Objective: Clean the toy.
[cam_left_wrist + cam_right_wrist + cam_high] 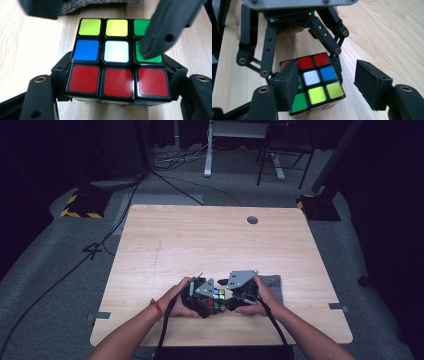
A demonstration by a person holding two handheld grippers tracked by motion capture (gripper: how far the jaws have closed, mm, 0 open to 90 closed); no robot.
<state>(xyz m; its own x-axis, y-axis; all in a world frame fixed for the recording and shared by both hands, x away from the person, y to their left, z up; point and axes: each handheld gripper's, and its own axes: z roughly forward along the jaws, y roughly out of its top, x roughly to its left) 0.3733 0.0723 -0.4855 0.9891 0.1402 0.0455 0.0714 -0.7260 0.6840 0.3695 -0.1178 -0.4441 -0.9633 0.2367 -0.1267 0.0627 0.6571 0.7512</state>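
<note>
Left gripper point(207, 301): near edge of the table, left of the cube — its jaws flank the cube's red row, one on each side, as the left gripper view shows; they sit tight against the side faces, but whether the pads press I cannot tell.
Right gripper point(235, 297): just right of the cube, facing the left gripper; jaws apart, one pad lying over the green squares on top of the cube, the other pad well clear of the cube to its side, over bare wood.
Cube point(117, 62): resting on the table between the two grippers, close to the near edge and about mid-width; top face shows a red row nearest the left gripper, then blue, white, green, then lime, yellow, green at the far side in the left gripper view.
Cube, right gripper view point(315, 82): same face turned round — red row far, green and lime squares near.
Hands: left hand point(177, 300) and right hand point(262, 302) each wrapped round a gripper, forearms coming in from the near edge.
Cloth point(272, 285): grey, on the table behind the right hand.
Table point(200, 240): pale wood, with a round hole point(252, 220) near the far edge.
</note>
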